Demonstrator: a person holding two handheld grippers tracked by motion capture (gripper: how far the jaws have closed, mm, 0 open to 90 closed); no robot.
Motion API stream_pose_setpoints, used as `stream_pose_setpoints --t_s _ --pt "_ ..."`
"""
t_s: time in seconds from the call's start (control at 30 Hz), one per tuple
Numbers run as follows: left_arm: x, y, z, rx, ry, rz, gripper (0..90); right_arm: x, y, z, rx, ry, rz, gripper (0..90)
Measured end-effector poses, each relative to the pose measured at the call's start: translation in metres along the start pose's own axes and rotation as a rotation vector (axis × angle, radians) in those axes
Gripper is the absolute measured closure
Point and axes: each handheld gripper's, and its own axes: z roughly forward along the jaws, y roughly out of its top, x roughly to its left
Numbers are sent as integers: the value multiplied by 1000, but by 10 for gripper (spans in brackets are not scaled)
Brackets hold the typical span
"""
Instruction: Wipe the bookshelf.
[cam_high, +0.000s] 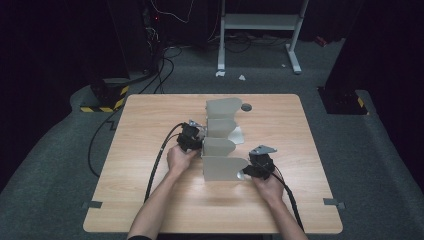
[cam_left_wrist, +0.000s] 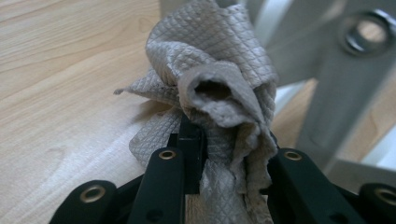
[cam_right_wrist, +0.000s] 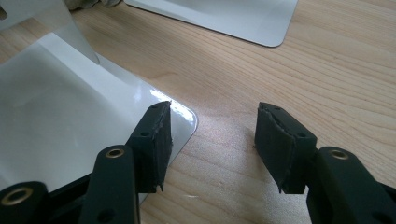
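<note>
On the wooden tabletop (cam_high: 150, 200) stands a grey metal file rack (cam_high: 222, 150) with four upright dividers in a row running from near the centre toward 12 o'clock. The left claw (cam_high: 192, 136) sits at about 9 o'clock of the rack, just beside its second and third dividers, with the person's left hand (cam_high: 180, 157) behind it and a black cable (cam_high: 157, 160) trailing back toward 7 o'clock. In the left gripper view, that claw (cam_left_wrist: 224, 154) is clamped on a crumpled grey paper towel (cam_left_wrist: 210, 79) with a quilted diamond pattern; the wad bulges up above the black jaws, and folds of it hang down between them. The wad hovers just over the wood, with the rack's grey upright (cam_left_wrist: 336, 93), which has a round hole near its top, close at 2 o'clock of the wad. The right claw (cam_high: 247, 172) lies at the rack's near right corner, about 4 o'clock of the rack, held by the right hand (cam_high: 267, 187). In the right gripper view its jaws stand apart with nothing between them (cam_right_wrist: 212, 140): the left-hand pad rests over the rounded corner of the rack's glossy base plate (cam_right_wrist: 70, 121), while the other pad is over bare wood. Whether that pad touches the plate cannot be told.
</note>
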Motion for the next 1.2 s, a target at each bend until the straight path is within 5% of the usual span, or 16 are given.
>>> stream_pose_setpoints --t_s 0.67,0.9,1.2 --pt "-23 -50 -32 -14 -55 2 725 0 0 0 1 1 -2 461" --pt "-10 -64 -53 -29 4 -19 722 0 0 0 1 1 -1 460" --pt "22 -74 -77 -74 93 -112 718 0 0 0 1 2 -2 459"
